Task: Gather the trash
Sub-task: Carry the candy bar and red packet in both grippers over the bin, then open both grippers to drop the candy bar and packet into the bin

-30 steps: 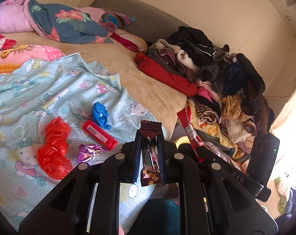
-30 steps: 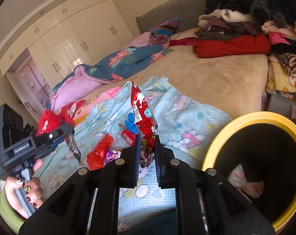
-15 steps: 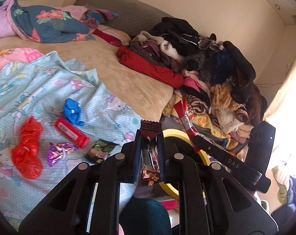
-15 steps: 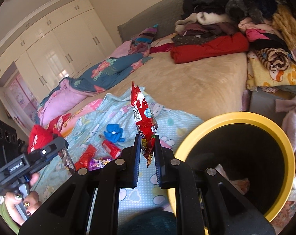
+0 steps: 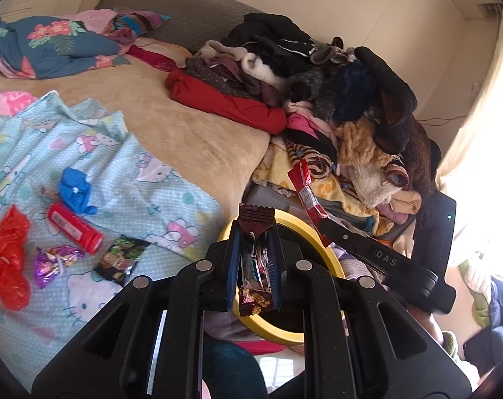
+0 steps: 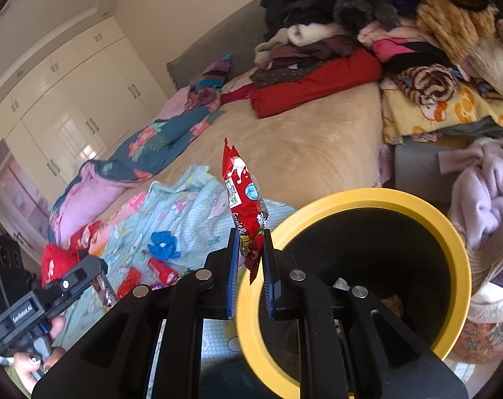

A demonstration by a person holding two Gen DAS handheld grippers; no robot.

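Both grippers are found clamped on trash. The left gripper is closed on a dark brown wrapper, held upright with its long axis running along the fingers and its crimped end above the tips. The right gripper is closed on a red snack packet, gripped near its lower end, the long axis standing nearly upright and leaning slightly away.

The yellow-rimmed bin is seen off the near corner of the bed, its mouth open and some waste already inside. In the right wrist view the packet stands at the bin's left rim, not yet over the opening; the mouth lies to the right of and below the fingers. In the left wrist view the rim is seen just behind the left fingertips. The right hand is judged the nearer to a clean drop.

Uncollected items remain near the front edge of the patterned blue sheet: a red crumpled bag, a blue wad, a red tube, a purple foil wrapper and a dark green packet.
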